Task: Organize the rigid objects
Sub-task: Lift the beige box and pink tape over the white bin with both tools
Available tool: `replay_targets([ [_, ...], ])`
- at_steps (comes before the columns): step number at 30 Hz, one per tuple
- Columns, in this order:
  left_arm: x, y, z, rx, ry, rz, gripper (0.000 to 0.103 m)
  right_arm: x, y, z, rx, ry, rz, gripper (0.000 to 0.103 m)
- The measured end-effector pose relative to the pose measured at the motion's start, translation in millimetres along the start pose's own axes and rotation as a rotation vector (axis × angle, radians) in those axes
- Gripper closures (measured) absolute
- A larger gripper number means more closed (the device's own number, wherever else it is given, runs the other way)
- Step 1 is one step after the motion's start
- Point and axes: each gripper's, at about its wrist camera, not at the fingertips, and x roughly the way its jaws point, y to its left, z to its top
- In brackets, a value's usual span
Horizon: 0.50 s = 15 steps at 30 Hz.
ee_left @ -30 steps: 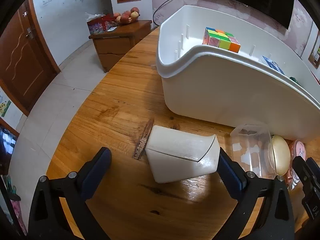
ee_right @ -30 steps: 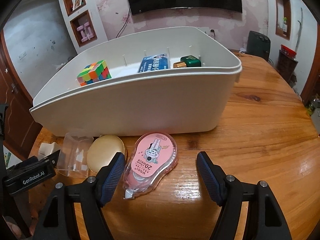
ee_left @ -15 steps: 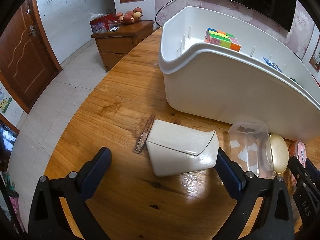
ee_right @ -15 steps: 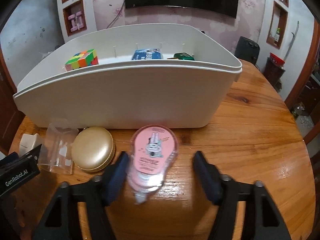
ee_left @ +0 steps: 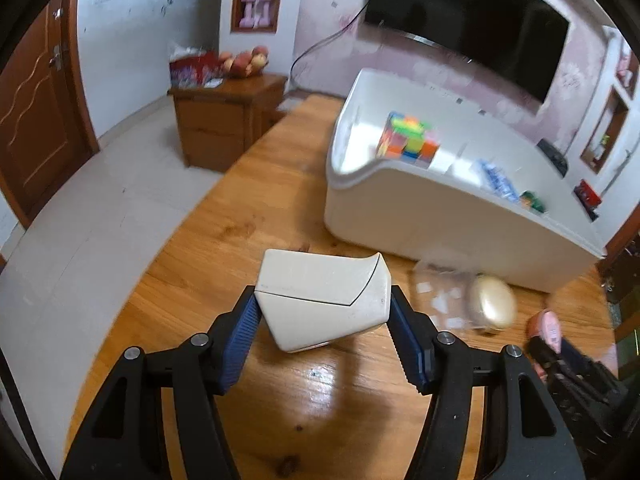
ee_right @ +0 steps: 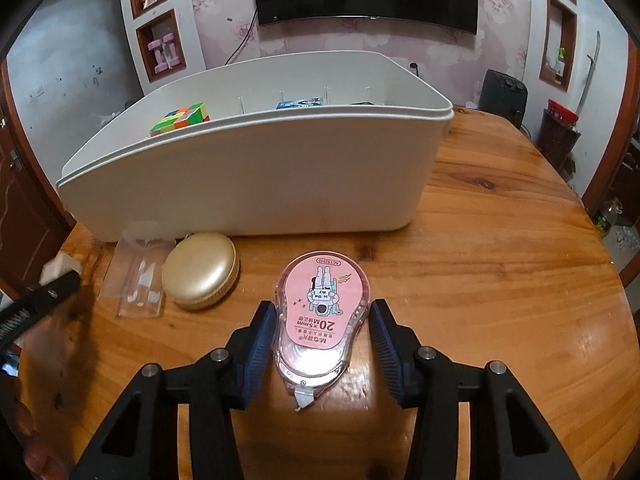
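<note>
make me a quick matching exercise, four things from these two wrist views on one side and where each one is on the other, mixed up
Things:
1. angular white box
2. pink correction tape
3. colour cube
4. gold round case

Places:
A. inside the white bin
B. between the left gripper's pads
C. on the table beside a clear plastic packet
D. between the right gripper's pads

Pairs: 1-B, 2-D, 3-A, 4-C
</note>
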Motion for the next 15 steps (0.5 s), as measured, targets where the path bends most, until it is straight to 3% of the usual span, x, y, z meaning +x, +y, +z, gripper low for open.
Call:
replay_targets([
  [8,-46.1,-10.9,16.5,0.058,-0.061,-0.062,0.037,-29.6,-0.1,0.7,0.012,-0.035,0.044,0.054],
  [15,-66.8,-23.1,63.3,0.113,-0.081,-0.091,0.037,-79.9,4.9,37.3,-0.046,-0.127,0.063,0.054],
])
